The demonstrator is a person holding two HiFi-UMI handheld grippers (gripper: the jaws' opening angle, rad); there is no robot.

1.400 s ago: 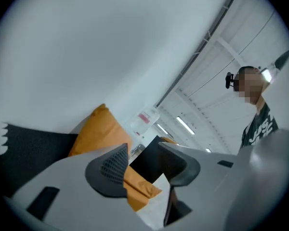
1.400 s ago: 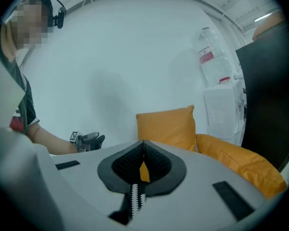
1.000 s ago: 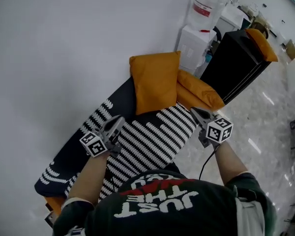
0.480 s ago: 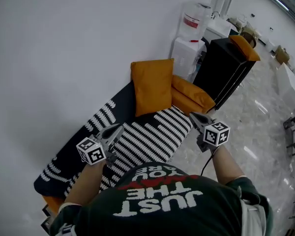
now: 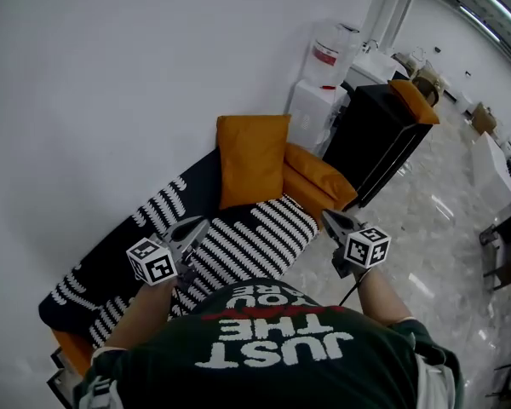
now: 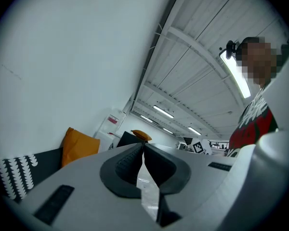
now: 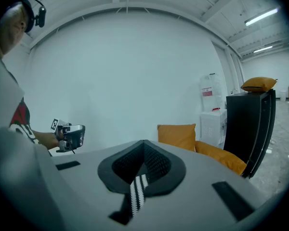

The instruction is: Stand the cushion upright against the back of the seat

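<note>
An orange cushion (image 5: 251,156) stands upright against the sofa's dark back at the white wall; it also shows in the left gripper view (image 6: 78,145) and the right gripper view (image 7: 177,135). Beside it lies an orange arm bolster (image 5: 317,177). The seat (image 5: 243,244) has a black-and-white striped cover. My left gripper (image 5: 196,226) hangs over the seat's front left, shut and empty. My right gripper (image 5: 328,217) is off the seat's front right corner, its tips together with nothing held. Both are well short of the cushion.
A white water dispenser (image 5: 317,79) and a black cabinet (image 5: 376,143) with another orange cushion (image 5: 413,100) on top stand to the right of the sofa. Glossy floor (image 5: 443,220) spreads to the right. The person's green shirt fills the bottom of the head view.
Both grippers have drawn back from the sofa and risen a little, staying shut. The orange cushion keeps its upright place against the back.
</note>
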